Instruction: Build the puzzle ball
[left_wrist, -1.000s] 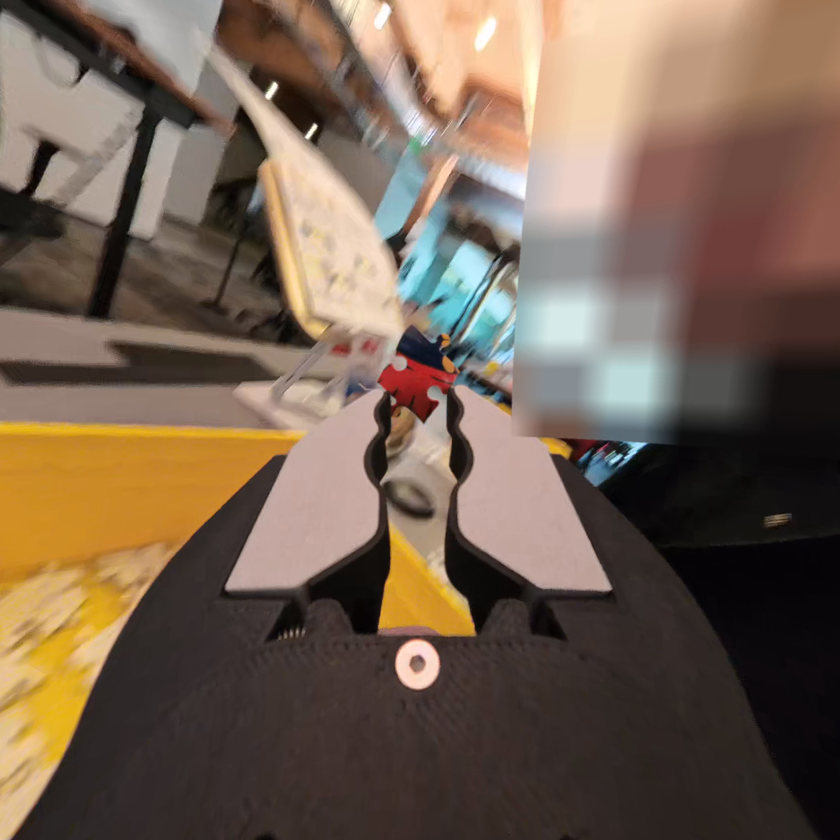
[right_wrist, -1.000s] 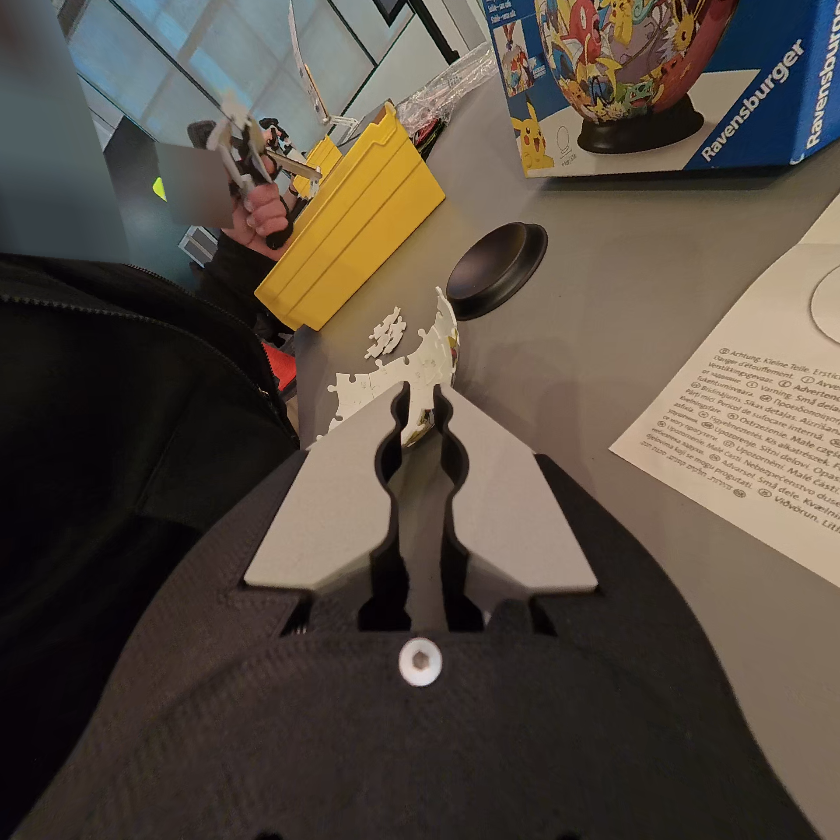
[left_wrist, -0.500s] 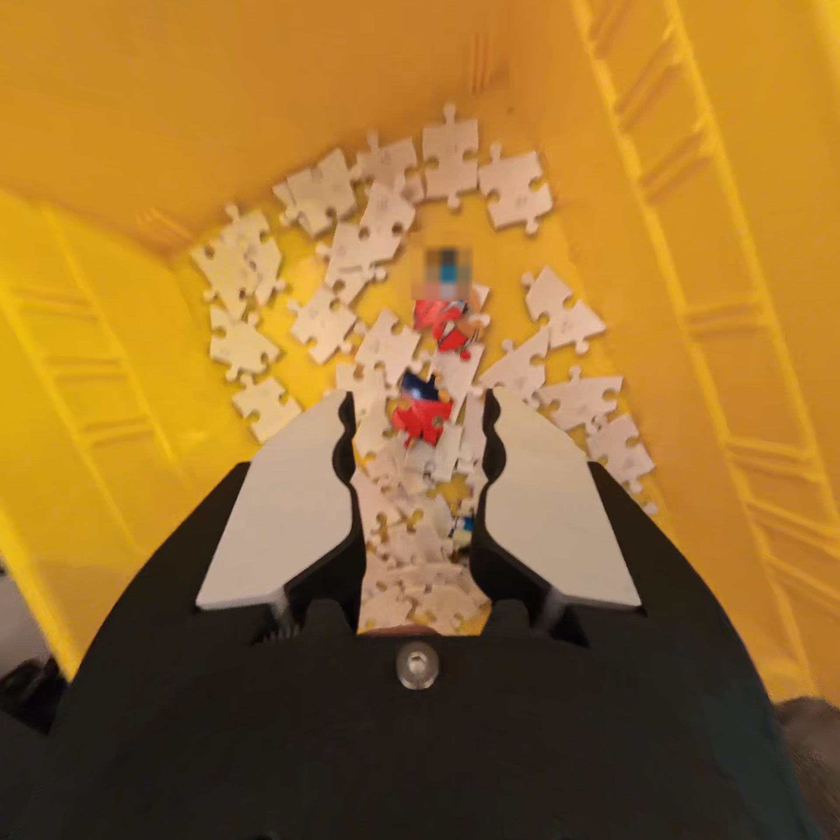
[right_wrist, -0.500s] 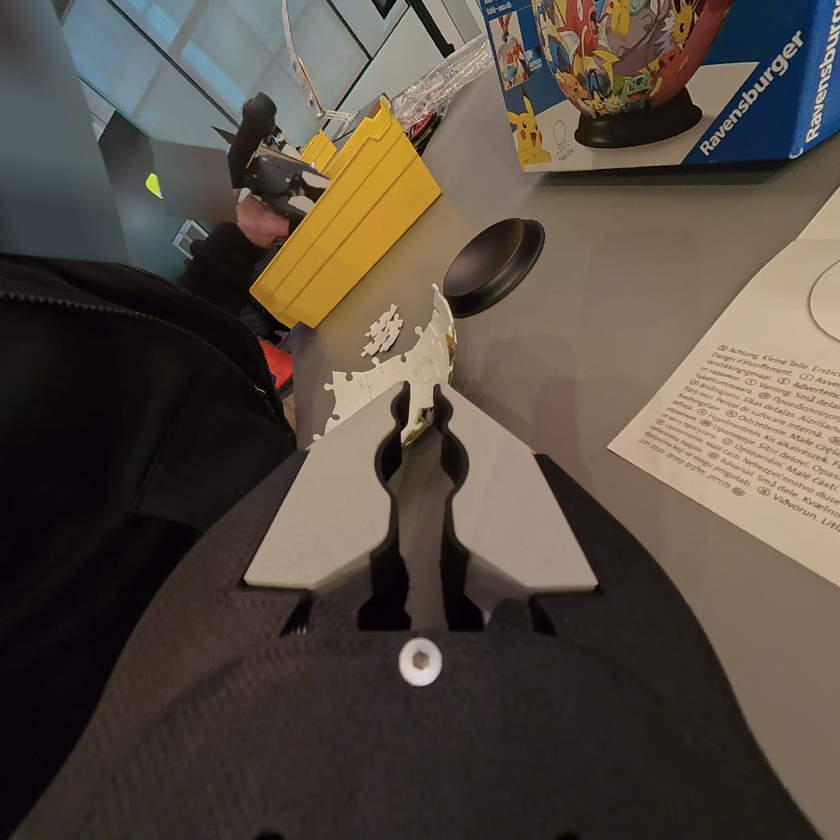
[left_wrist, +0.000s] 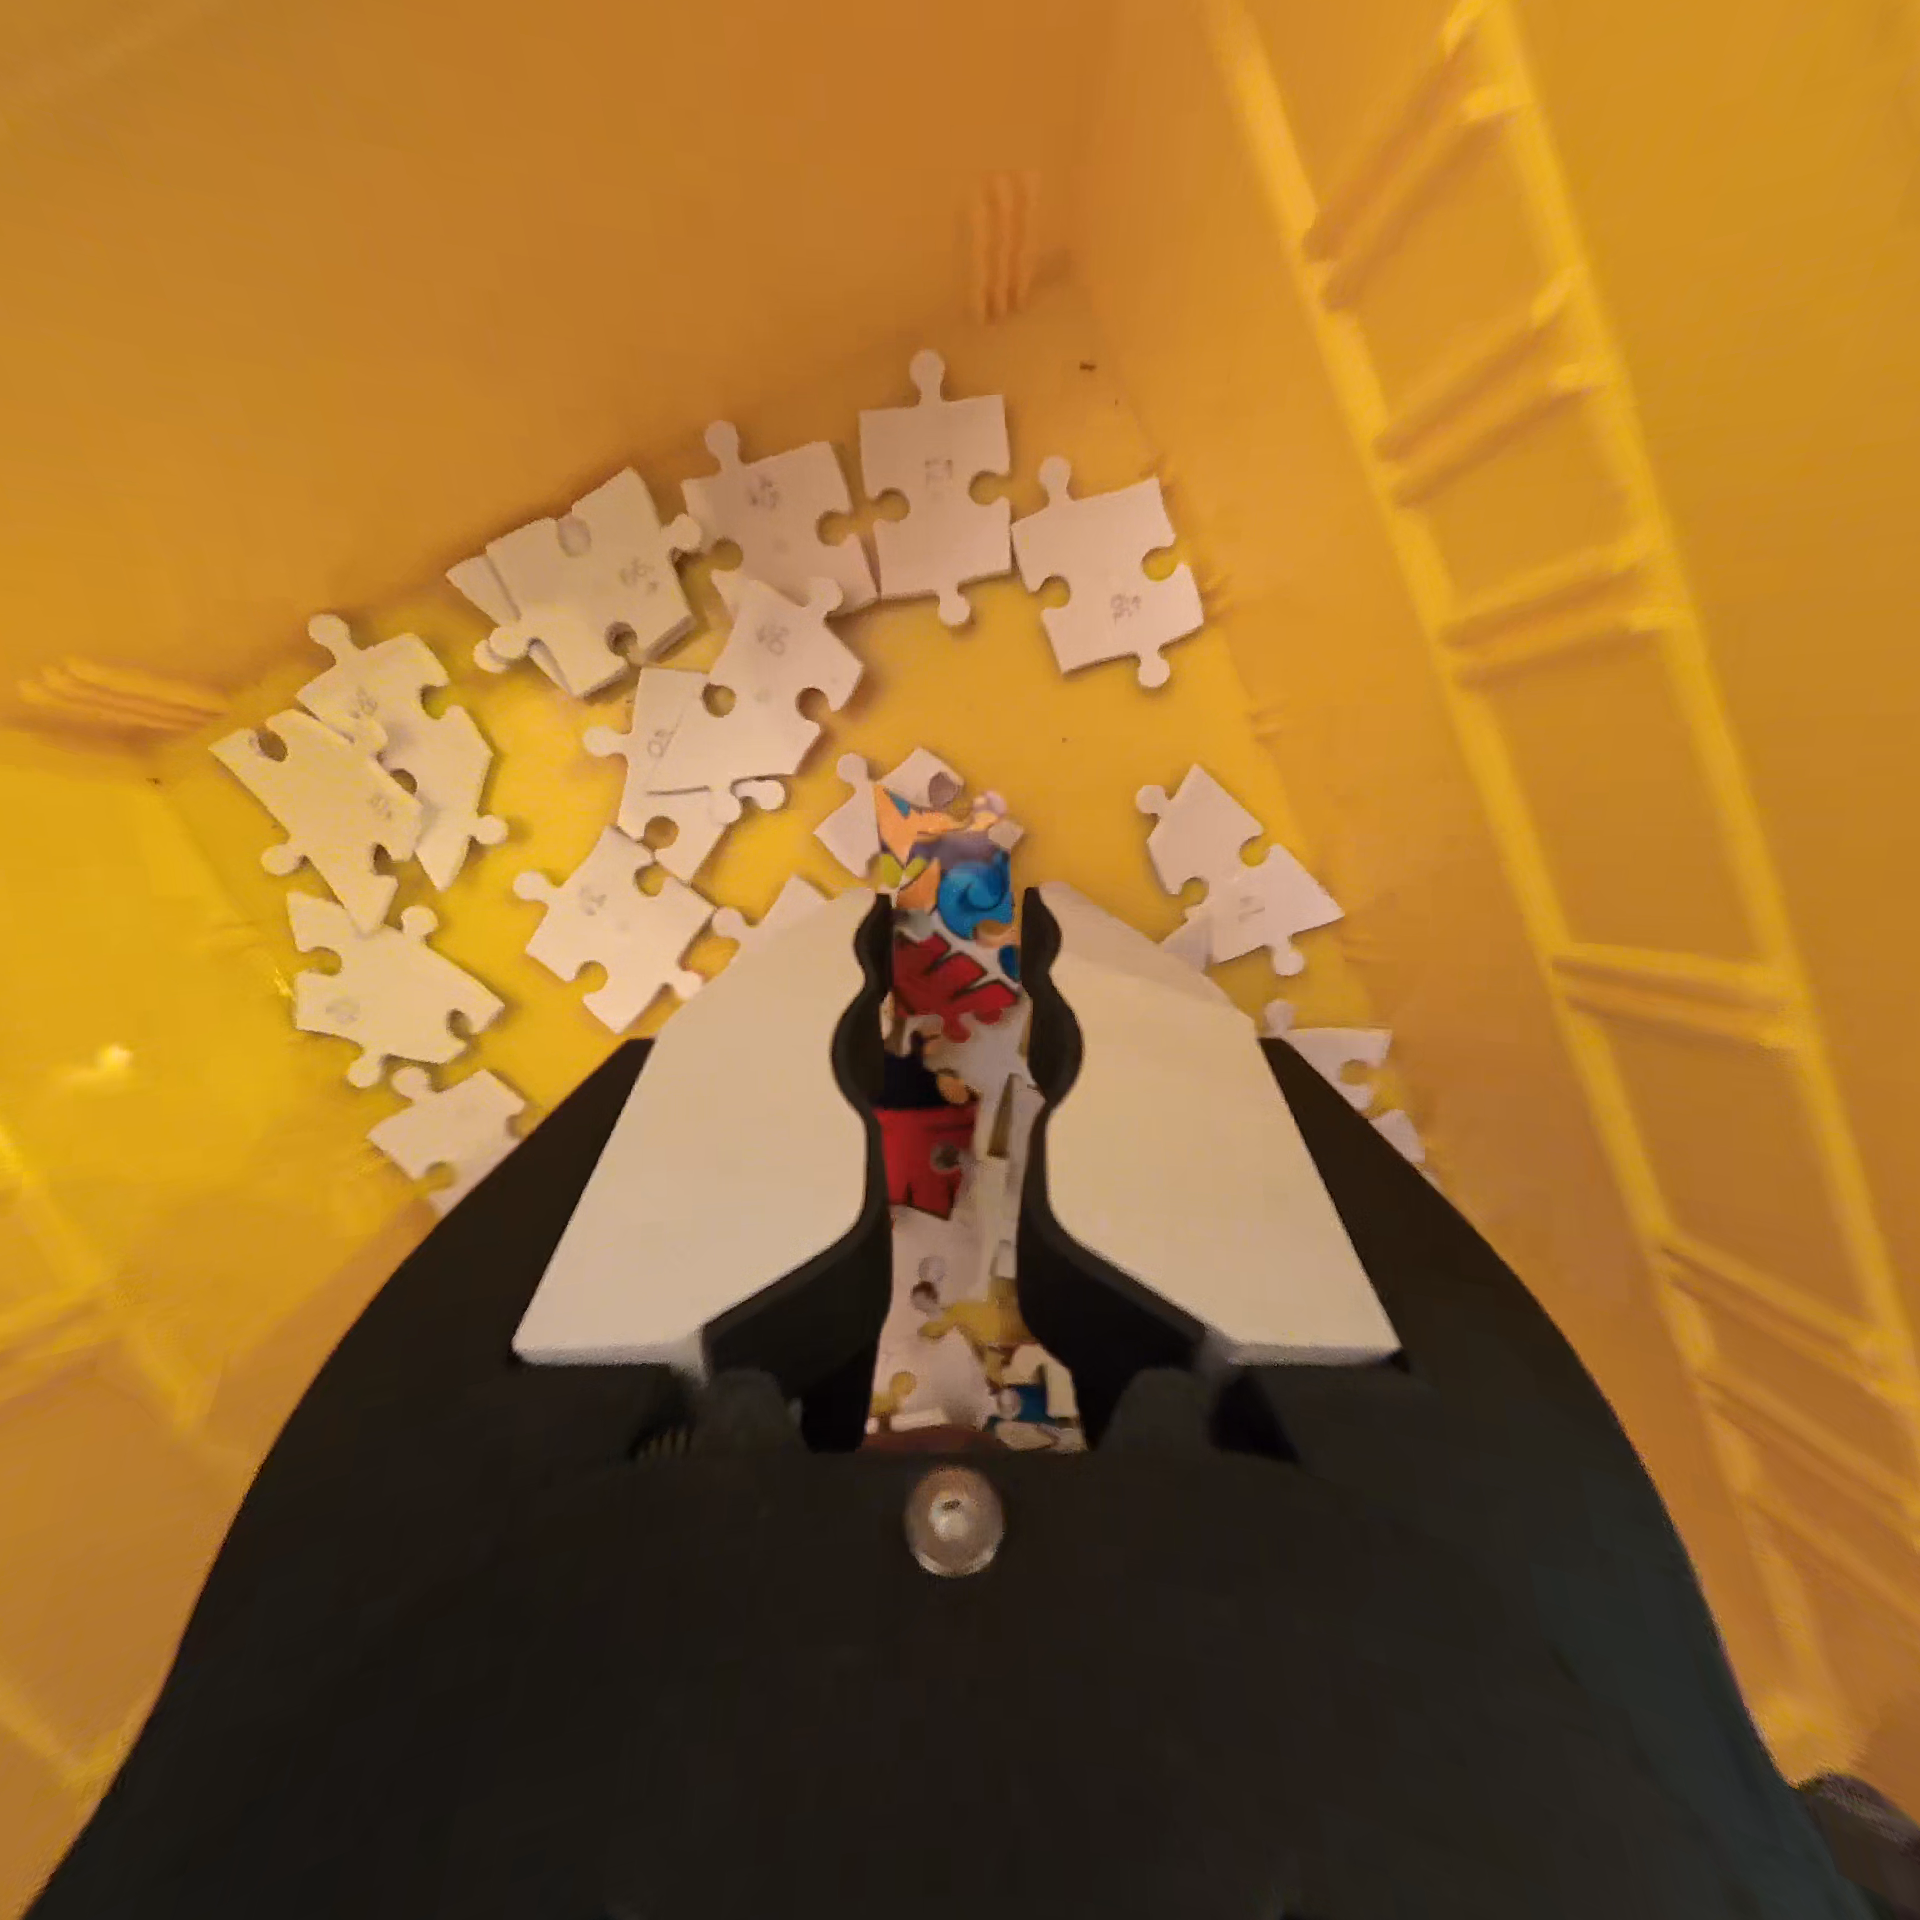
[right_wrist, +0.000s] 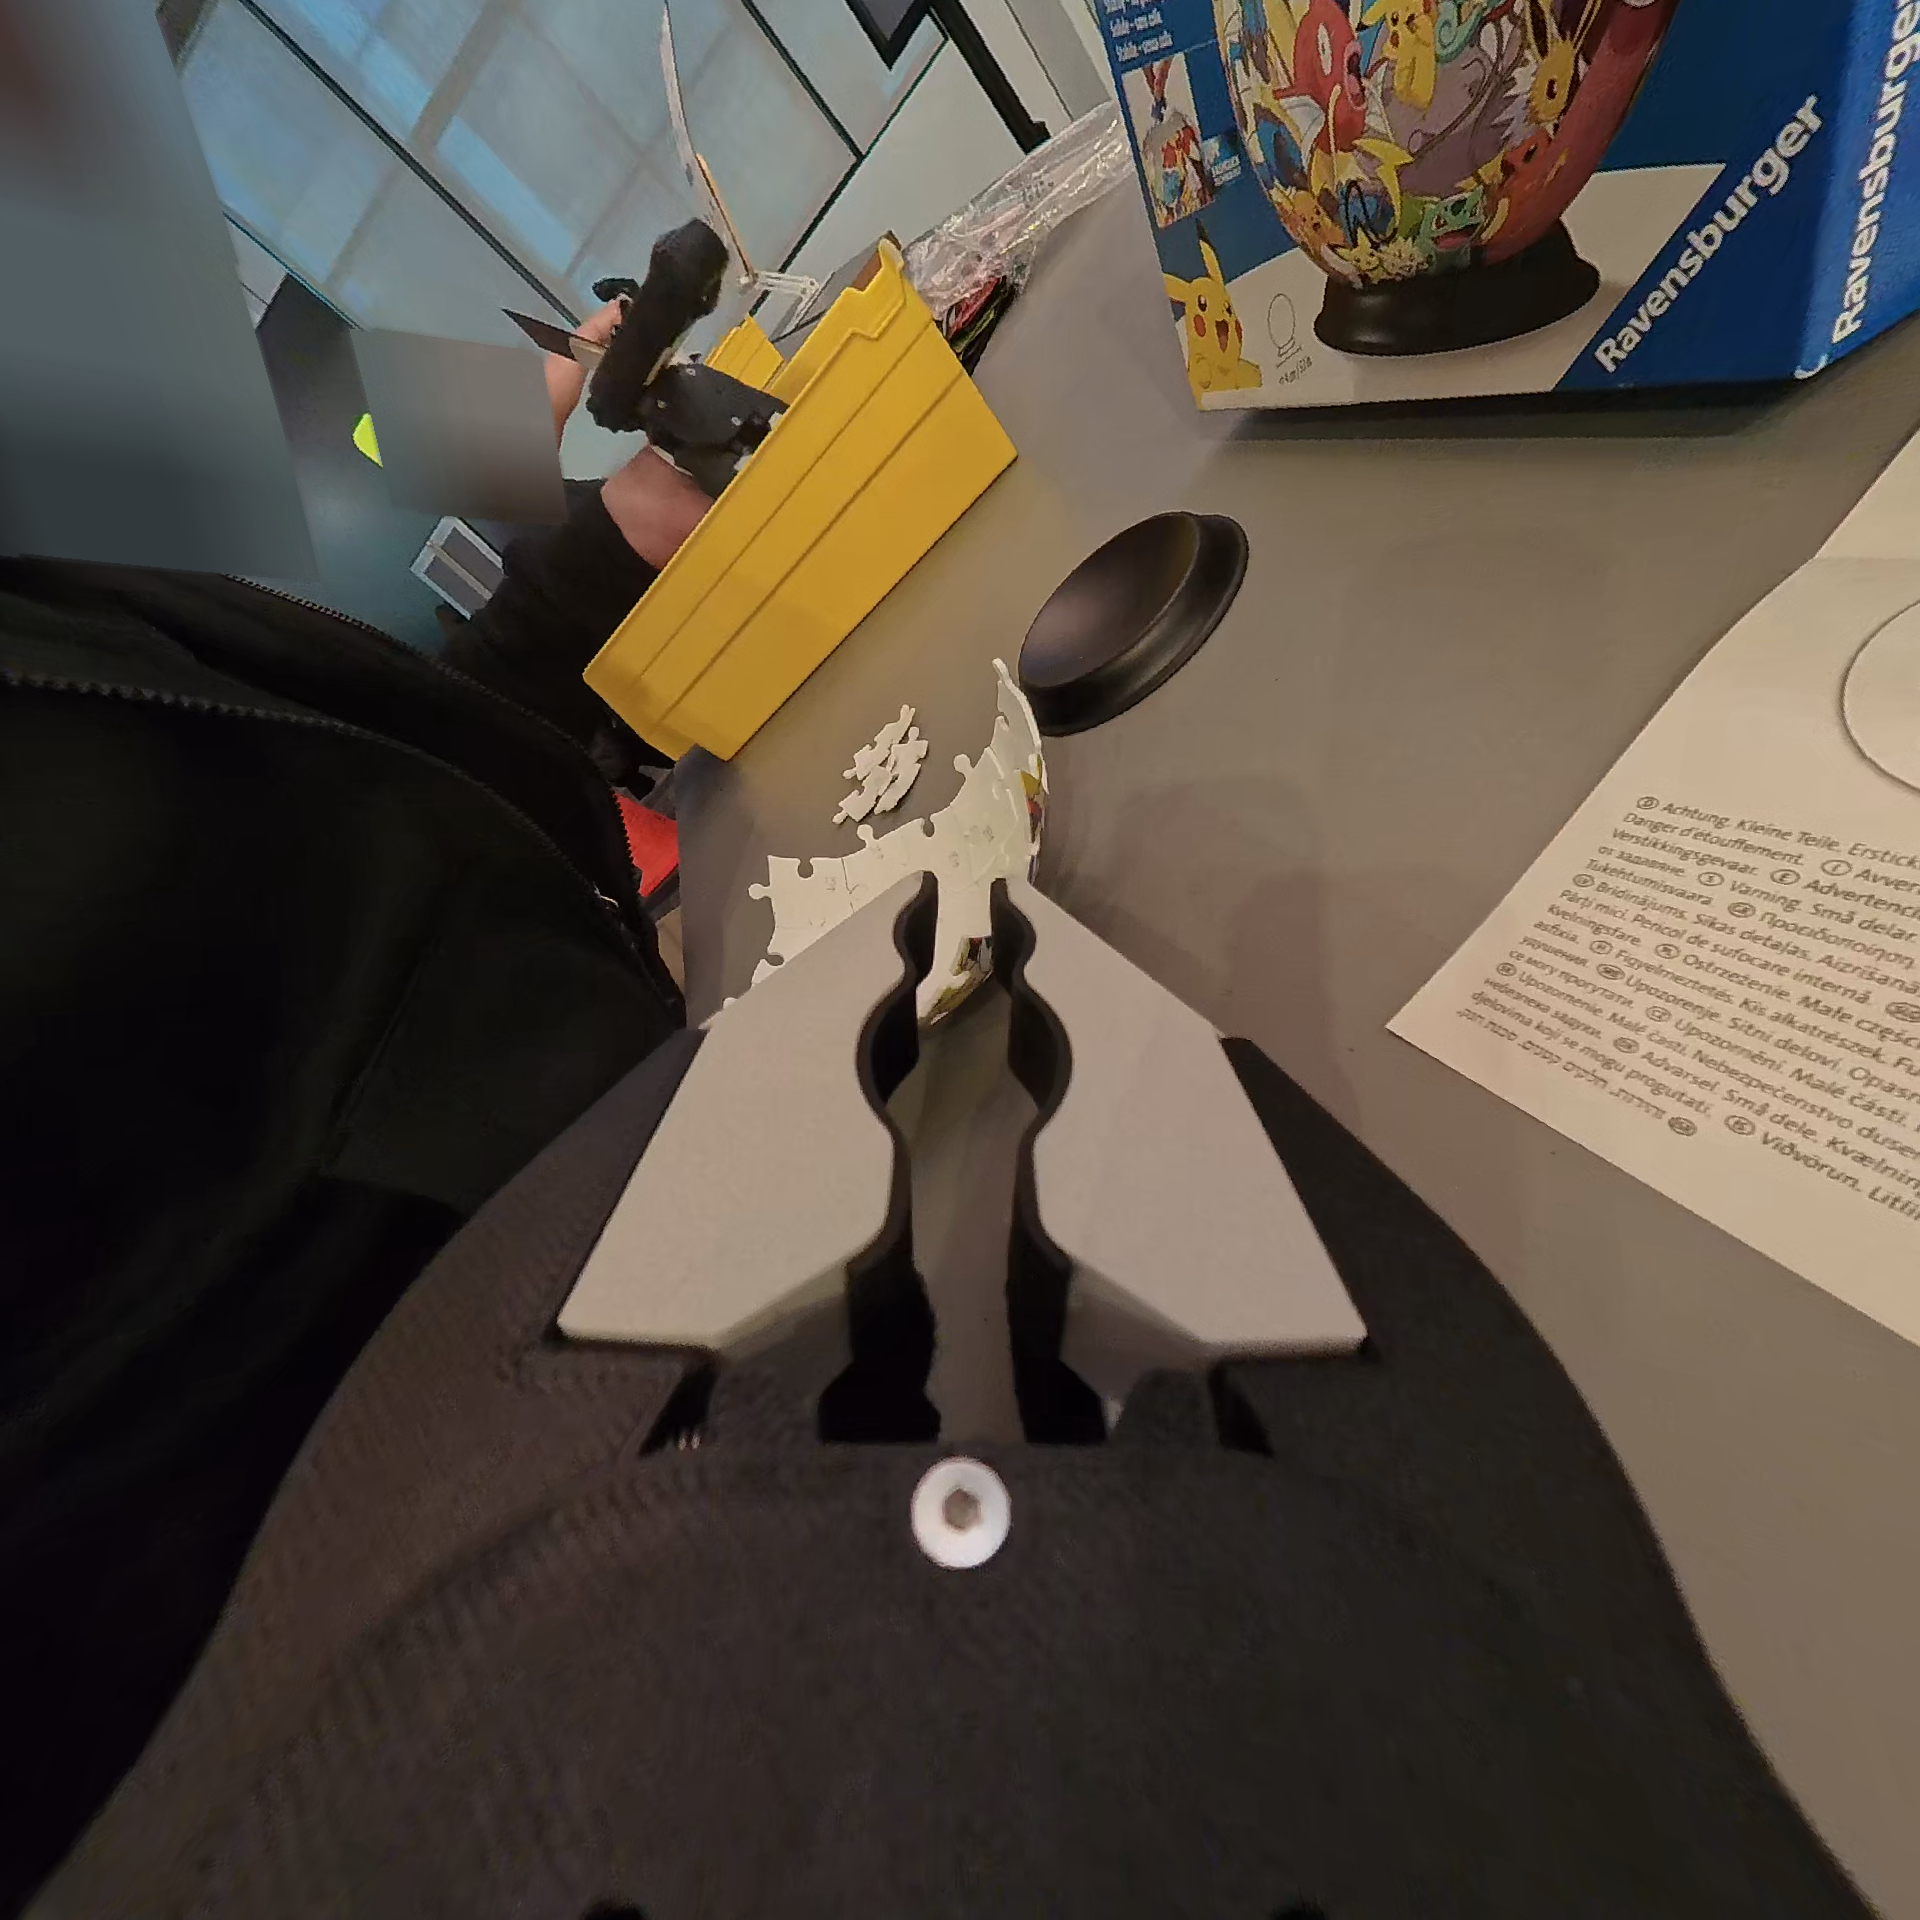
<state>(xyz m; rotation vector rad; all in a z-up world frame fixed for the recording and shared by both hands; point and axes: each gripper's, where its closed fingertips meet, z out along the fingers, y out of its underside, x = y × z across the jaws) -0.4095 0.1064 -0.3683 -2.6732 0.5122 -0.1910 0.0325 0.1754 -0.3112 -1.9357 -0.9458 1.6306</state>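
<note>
My left gripper (left_wrist: 956, 899) points down into the yellow bin (left_wrist: 1558, 727). Its jaws are closed to a narrow gap around a colourful face-up puzzle piece (left_wrist: 951, 868) with blue and orange on it. A red piece (left_wrist: 940, 977) lies just behind it between the fingers. Several white face-down pieces (left_wrist: 935, 488) lie around on the bin floor. My right gripper (right_wrist: 963, 902) is shut on the edge of the partly built puzzle ball shell (right_wrist: 997, 800), which rests on the grey table (right_wrist: 1351, 727). The left gripper also shows in the right wrist view (right_wrist: 675, 343), dipping into the bin (right_wrist: 821, 499).
A black ball stand (right_wrist: 1132, 623) sits behind the shell. A small clump of white pieces (right_wrist: 883, 774) lies beside it. The blue puzzle box (right_wrist: 1558, 187) stands at the back right, and an instruction sheet (right_wrist: 1714, 935) lies on the right. A dark jacket (right_wrist: 260, 935) fills the left. Spacing between my two grippers at the tips: around 45 centimeters.
My left gripper swung down into the yellow bin, opened and dropped the red and blue piece, then moved lower and closed around a colourful piece. The right gripper has not moved.
</note>
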